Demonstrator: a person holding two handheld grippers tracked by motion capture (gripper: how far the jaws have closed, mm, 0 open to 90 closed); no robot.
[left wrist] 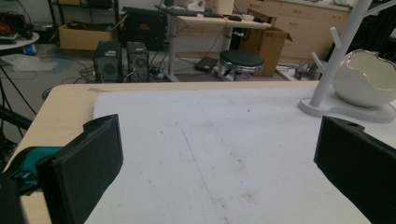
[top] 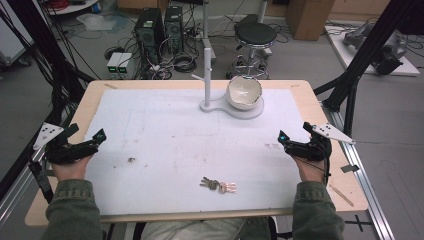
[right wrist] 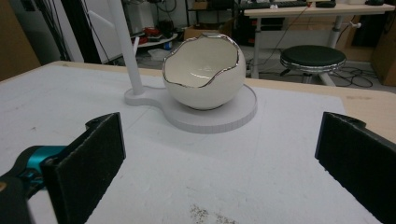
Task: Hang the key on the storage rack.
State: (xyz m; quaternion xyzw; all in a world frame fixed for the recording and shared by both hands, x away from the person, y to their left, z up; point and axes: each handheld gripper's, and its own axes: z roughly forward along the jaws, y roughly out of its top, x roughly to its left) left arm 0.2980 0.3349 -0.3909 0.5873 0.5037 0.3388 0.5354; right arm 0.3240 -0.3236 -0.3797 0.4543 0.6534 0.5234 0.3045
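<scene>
Keys at 6 o'clock on the white mat in the high view, well apart from left gripper at 9 and right gripper at 3. Left gripper view: jaws wide apart, bare mat between. Right gripper view: jaws apart, egg-shaped bowl at 12 on its stand.

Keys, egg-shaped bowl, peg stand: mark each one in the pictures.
keys (top: 218, 185), high view, middle of the bunch.
egg-shaped bowl (right wrist: 205, 86), right gripper view, outer front wall.
peg stand (top: 207, 75), high view, upright post.
</scene>
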